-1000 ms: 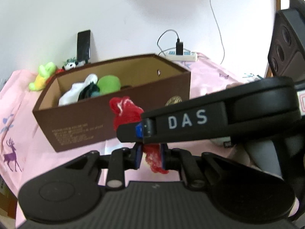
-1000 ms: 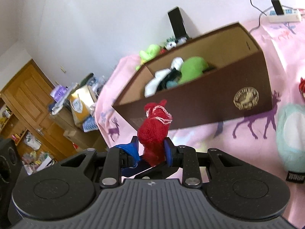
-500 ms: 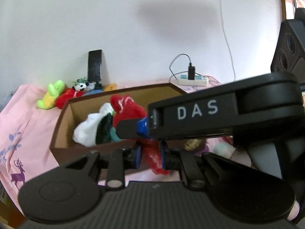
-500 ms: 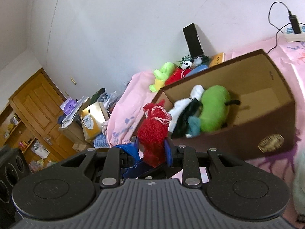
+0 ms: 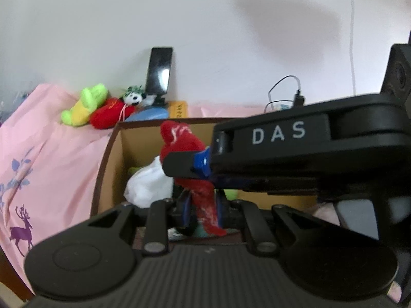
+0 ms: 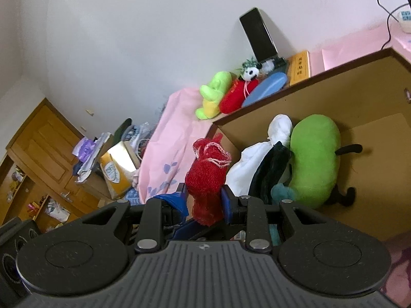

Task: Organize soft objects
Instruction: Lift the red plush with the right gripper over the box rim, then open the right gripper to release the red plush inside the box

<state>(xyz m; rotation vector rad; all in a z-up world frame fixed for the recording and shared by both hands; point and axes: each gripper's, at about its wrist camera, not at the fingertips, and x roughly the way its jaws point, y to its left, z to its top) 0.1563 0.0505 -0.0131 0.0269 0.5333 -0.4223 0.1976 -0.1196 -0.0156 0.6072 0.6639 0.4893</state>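
Now red cloth (image 6: 205, 179) between both jaws.

One brown cardboard box (image 6: 341, 82); inside it, one green plush (image 6: 314, 159), one white soft toy (image 6: 259, 161), one dark teal-and-black plush (image 6: 269, 172); one red knitted soft item (image 6: 206, 179), gripped by two grippers, left (image 5: 201, 206) and right (image 6: 205, 200); behind the box, one lime-and-yellow plush (image 6: 213, 93), one red plush with a panda head (image 6: 237, 91), one blue cushion (image 6: 264, 86), one black phone (image 6: 258, 34); one power strip (image 6: 404, 18).
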